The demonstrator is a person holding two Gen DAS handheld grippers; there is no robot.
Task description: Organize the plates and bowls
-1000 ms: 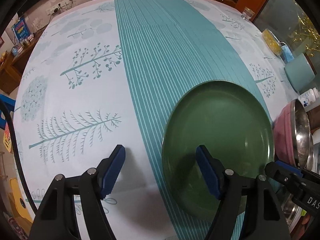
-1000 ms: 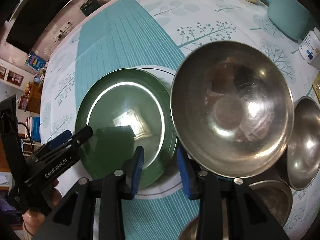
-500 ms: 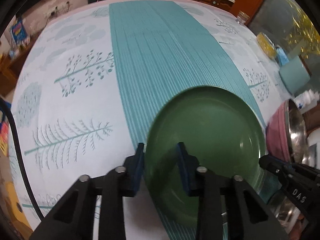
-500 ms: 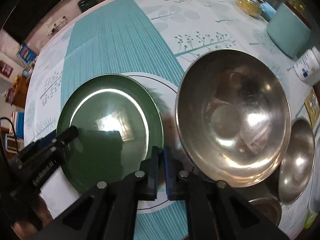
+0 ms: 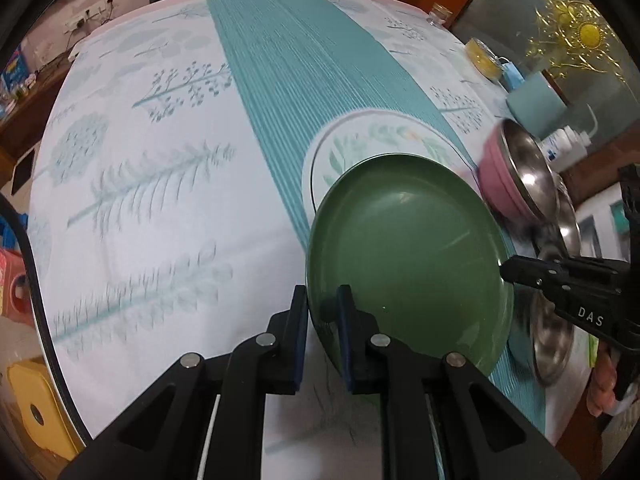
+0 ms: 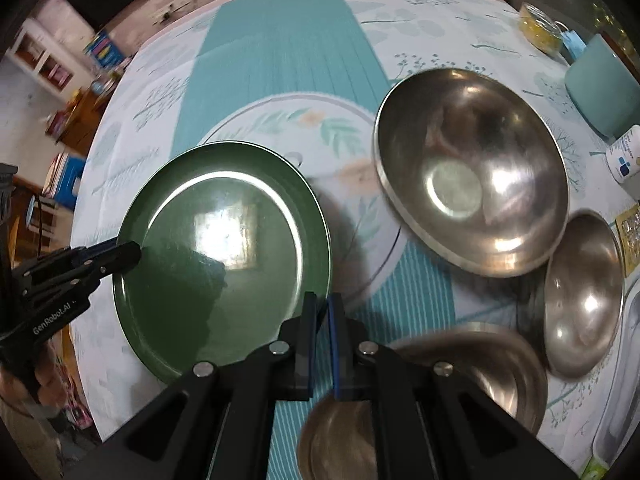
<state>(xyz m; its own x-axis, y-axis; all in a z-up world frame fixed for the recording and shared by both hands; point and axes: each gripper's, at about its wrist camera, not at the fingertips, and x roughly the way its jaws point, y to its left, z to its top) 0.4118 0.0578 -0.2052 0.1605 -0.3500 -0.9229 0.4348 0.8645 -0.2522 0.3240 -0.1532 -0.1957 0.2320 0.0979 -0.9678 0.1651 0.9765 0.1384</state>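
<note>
A dark green plate (image 5: 408,264) hangs tilted over the tablecloth, and both grippers hold it. My left gripper (image 5: 322,300) is shut on its near rim. In the right wrist view the same gripper (image 6: 134,252) pinches the left rim of the green plate (image 6: 224,260). My right gripper (image 6: 322,306) is shut on the opposite rim and shows in the left wrist view (image 5: 506,270) at the plate's right edge. A white floral plate (image 6: 304,128) lies partly under the green one. A large steel bowl (image 6: 472,172) sits to its right, nested in a pink bowl (image 5: 500,184).
Smaller steel bowls (image 6: 584,292) (image 6: 460,380) crowd the near right. A teal container (image 6: 604,84), a white bottle (image 6: 624,156) and a yellow jar (image 5: 484,56) stand at the far right. The tablecloth (image 5: 160,160) spreads out to the left. A hand (image 5: 600,392) shows at the right edge.
Both grippers closed onto the green plate's rim. The plate rose, tilted and shifted toward the near left, uncovering the white floral plate beneath it.
</note>
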